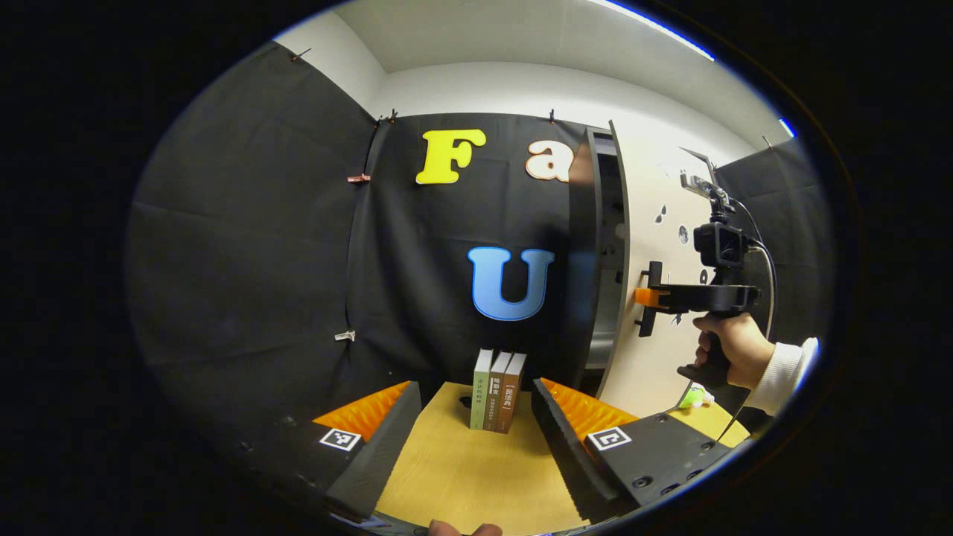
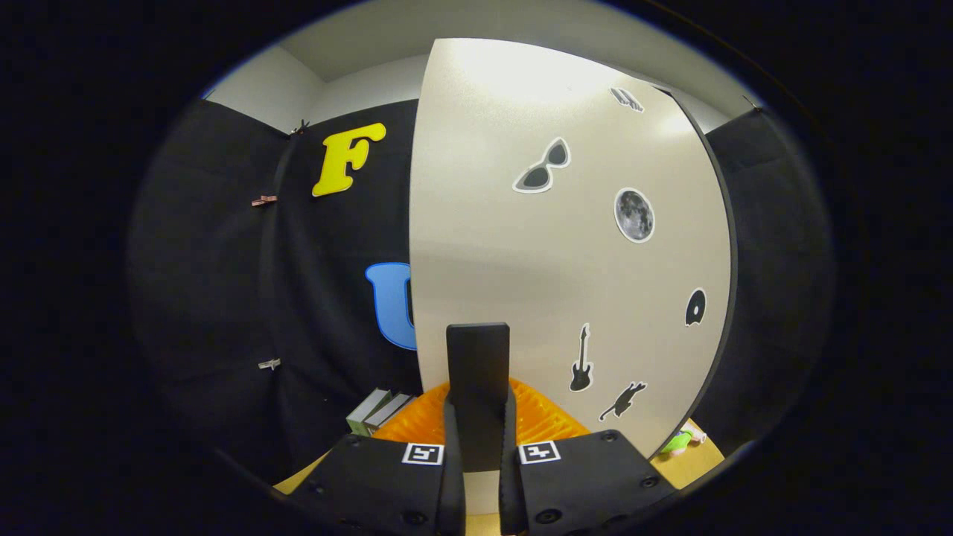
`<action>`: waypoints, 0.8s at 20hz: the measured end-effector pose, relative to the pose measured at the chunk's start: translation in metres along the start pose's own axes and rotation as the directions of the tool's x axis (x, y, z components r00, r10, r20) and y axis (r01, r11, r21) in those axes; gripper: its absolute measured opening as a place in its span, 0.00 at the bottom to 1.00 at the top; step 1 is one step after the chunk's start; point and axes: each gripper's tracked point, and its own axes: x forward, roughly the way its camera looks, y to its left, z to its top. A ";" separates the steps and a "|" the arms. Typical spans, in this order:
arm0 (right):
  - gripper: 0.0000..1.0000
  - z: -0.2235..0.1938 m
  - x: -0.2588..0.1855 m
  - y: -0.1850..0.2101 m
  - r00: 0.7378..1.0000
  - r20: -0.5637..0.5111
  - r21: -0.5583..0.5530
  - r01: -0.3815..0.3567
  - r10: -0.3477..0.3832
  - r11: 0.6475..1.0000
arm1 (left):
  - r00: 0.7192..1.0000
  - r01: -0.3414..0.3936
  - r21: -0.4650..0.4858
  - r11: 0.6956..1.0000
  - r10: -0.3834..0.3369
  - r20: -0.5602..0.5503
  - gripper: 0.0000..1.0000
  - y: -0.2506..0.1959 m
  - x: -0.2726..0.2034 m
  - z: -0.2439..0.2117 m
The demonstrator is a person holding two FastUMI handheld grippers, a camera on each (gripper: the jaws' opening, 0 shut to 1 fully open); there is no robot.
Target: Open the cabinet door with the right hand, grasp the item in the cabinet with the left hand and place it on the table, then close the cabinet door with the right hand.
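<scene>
Two hand-held grippers at work: my right hand-held gripper clamps the slim black door handle of the cream sticker-dotted cabinet door, ajar; my left hangs spread above the wooden desk. Handle looks rigid; grip mid-bar.

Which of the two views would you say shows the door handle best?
The right gripper view: the door handle stands close and central, clamped between the right gripper. The left gripper view shows the handle small and edge-on, on the cabinet door.
</scene>
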 end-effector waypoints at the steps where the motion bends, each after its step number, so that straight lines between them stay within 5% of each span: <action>1: 0.22 0.000 -0.005 -0.002 1.000 -0.001 -0.002 -0.019 0.019 1.000 | 1.000 0.003 0.005 1.000 -0.003 0.004 0.94 -0.003 -0.002 0.001; 9: 0.22 0.001 -0.040 -0.022 0.994 -0.002 0.019 -0.112 0.112 0.994 | 0.999 0.046 0.015 0.999 -0.046 0.013 0.94 -0.036 -0.018 0.011; 16: 0.21 0.003 -0.068 -0.047 0.995 -0.008 0.003 -0.104 0.104 0.995 | 0.998 0.059 0.002 0.998 -0.059 0.009 0.94 -0.055 -0.012 0.014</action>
